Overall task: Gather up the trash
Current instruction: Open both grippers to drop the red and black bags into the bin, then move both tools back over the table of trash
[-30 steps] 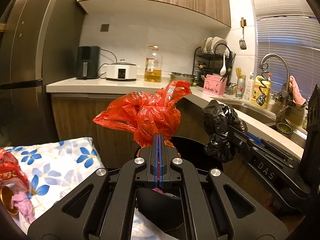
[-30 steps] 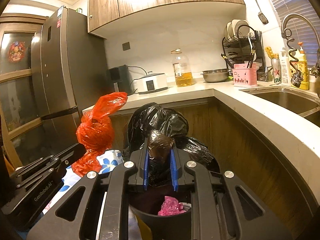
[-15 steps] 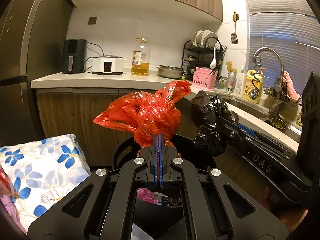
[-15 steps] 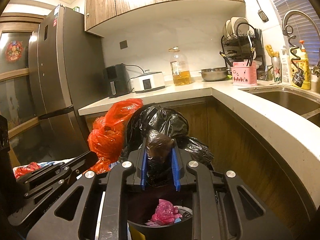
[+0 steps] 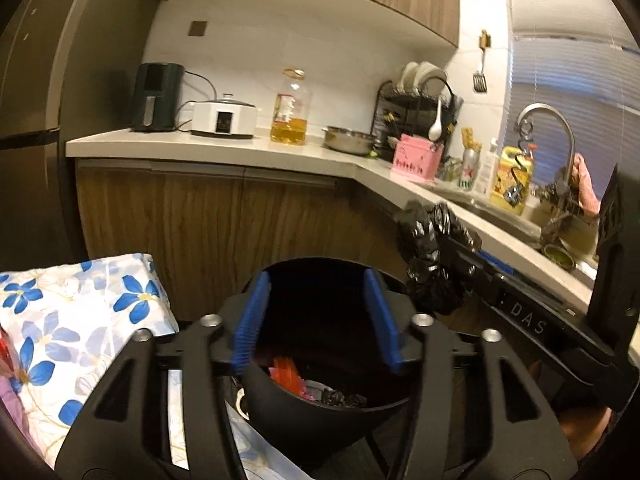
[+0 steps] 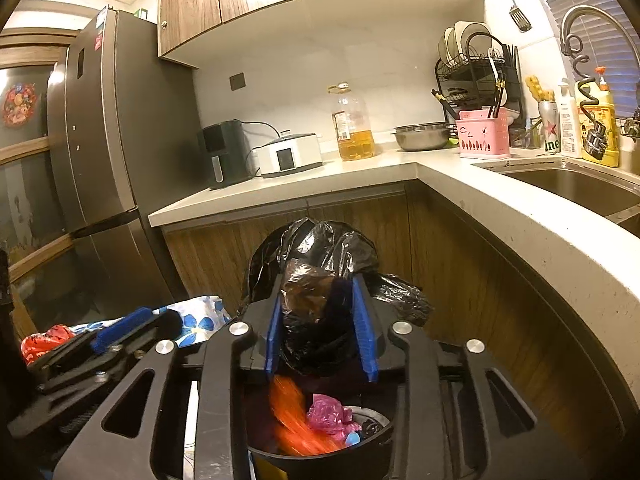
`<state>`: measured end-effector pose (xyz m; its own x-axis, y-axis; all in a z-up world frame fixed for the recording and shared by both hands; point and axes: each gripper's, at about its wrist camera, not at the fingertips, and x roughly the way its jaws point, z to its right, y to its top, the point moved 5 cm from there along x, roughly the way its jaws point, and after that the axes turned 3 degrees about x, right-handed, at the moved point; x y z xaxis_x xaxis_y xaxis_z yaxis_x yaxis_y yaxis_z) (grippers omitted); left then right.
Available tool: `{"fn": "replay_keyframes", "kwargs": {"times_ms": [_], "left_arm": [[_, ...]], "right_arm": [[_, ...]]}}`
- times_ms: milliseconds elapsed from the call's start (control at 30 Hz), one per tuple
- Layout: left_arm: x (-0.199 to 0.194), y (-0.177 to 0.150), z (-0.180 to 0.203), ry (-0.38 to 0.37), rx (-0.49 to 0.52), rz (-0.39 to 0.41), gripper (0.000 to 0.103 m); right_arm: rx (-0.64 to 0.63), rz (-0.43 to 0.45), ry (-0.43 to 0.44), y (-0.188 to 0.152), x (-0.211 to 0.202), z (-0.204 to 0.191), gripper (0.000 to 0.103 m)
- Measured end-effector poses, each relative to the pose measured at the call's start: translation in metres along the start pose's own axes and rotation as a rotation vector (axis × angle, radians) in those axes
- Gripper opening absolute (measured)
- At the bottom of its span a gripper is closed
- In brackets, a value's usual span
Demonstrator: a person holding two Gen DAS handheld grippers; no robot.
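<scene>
My left gripper (image 5: pixel 316 316) is open and empty, directly above the black trash bin (image 5: pixel 320 404). The red plastic bag (image 6: pixel 292 420) is a motion-blurred streak dropping into the bin (image 6: pixel 320 460); a bit of it shows in the left wrist view (image 5: pixel 286 372). My right gripper (image 6: pixel 322 328) is shut on a crumpled black plastic bag (image 6: pixel 316 280), held above the bin's rim. That bag and gripper show at the right of the left wrist view (image 5: pixel 432 256). Pink trash (image 6: pixel 330 414) lies in the bin.
A blue-flowered cloth (image 5: pixel 76 320) lies left of the bin. Wooden cabinets (image 5: pixel 208 232) and an L-shaped counter (image 6: pixel 520 224) with a sink (image 6: pixel 580 188) close in behind and right. A fridge (image 6: pixel 104 152) stands at left. The counter holds an oil bottle (image 6: pixel 354 128) and appliances.
My left gripper has opened and let go of the red bag, which is falling into the bin. The right gripper still holds the black bag, a little closer over the bin.
</scene>
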<state>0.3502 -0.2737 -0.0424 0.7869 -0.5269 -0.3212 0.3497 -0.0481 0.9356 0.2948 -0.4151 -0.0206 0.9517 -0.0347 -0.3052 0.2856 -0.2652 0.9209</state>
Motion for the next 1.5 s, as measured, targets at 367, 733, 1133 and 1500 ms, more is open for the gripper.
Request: {"fn": "replay_keyframes", "kwargs": {"times_ms": [367,733,1133,1500], "left_arm": [[-0.045,-0.004,-0.034,0.136,-0.073,0.045,0.083],[-0.099,-0.026,-0.059,0.282,-0.085,0.045,0.097],[-0.178,-0.058,-0.108,0.46,-0.137,0.06,0.097],[-0.239,-0.085,-0.176,0.625,-0.203,0.052,0.097]], "right_arm": [[0.002,-0.007,0.007,-0.002,0.0,-0.005,0.047],[0.02,0.007,0.039,-0.013,-0.028,-0.027,0.076],[-0.01,-0.024,0.122,-0.045,-0.049,-0.089,0.083],[-0.065,-0.087,0.233,-0.088,-0.051,-0.168,0.083]]}}
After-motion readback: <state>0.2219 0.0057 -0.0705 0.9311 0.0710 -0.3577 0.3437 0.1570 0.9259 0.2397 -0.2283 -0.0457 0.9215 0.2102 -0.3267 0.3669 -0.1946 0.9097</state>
